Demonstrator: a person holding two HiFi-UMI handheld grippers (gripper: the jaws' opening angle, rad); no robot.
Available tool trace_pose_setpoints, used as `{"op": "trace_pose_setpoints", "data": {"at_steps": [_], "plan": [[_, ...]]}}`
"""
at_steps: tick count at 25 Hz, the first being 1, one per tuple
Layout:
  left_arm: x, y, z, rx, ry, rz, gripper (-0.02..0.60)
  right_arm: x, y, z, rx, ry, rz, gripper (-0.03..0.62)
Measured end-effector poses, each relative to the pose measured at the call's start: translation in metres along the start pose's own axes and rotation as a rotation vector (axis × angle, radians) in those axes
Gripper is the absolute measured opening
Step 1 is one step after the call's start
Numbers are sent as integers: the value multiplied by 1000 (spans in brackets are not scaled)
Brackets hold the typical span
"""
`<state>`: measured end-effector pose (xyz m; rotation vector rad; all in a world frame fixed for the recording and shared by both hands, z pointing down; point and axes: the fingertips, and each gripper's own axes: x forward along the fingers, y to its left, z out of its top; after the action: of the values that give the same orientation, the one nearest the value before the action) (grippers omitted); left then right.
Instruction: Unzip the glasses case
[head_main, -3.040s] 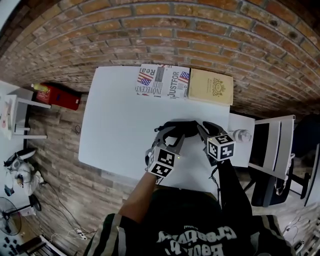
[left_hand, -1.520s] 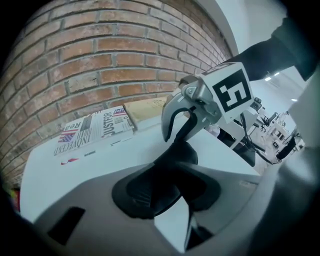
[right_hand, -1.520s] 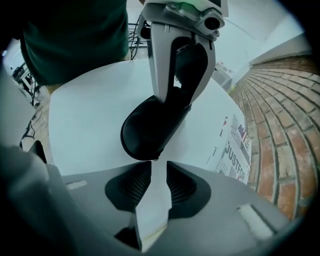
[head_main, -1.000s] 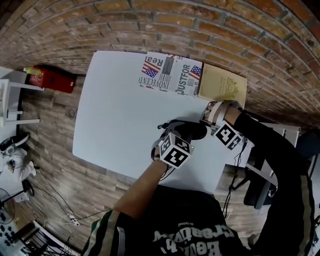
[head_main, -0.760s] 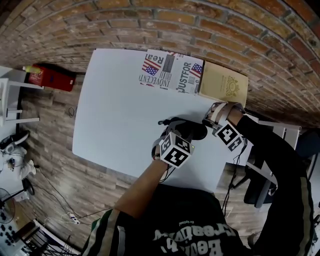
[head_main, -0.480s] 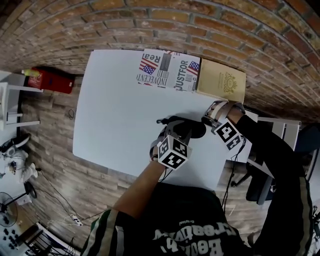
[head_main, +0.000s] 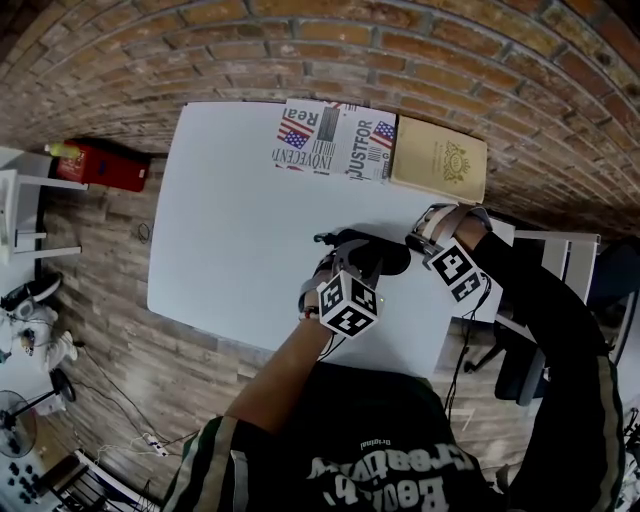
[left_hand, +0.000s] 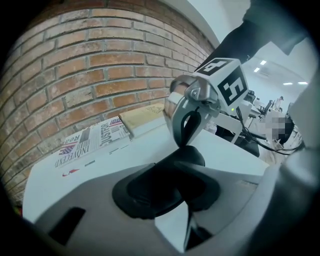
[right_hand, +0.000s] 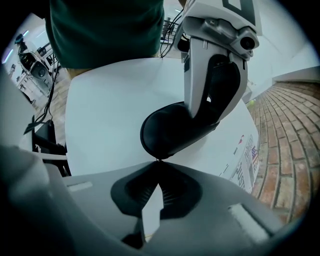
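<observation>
A printed newspaper sheet (head_main: 335, 153) with stars-and-stripes flag graphics lies flat at the far edge of the white counter (head_main: 230, 230), near the brick wall. Its large black headline lettering reads "Real" and "JUSTFOR", legible in both the head view and the left gripper view. A third headline word beside "Real" begins "IND" and ends "ENT"; its middle letters are uncertain. The smaller columns of print on the sheet are too fine to read. Just beside it, a tan hardcover book (head_main: 438, 160) bears a gold emblem, and any lettering on it is illegible. The person's dark shirt (head_main: 390, 470) carries pale lettering seen upside down; only "Creativ" can be made out, and that doubtfully.
</observation>
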<state>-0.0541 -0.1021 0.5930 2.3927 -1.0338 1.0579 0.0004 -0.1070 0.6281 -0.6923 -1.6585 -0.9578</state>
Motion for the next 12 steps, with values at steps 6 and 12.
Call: {"op": "trace_pose_setpoints", "data": {"at_steps": [6,12], "plan": [[0,0,0,-9,-7,4,120,-3,12,3,45,-6,5,12],[-1,1,0,-8,-6,9,119,-5,19,7,125,-21,-5,12]]}}
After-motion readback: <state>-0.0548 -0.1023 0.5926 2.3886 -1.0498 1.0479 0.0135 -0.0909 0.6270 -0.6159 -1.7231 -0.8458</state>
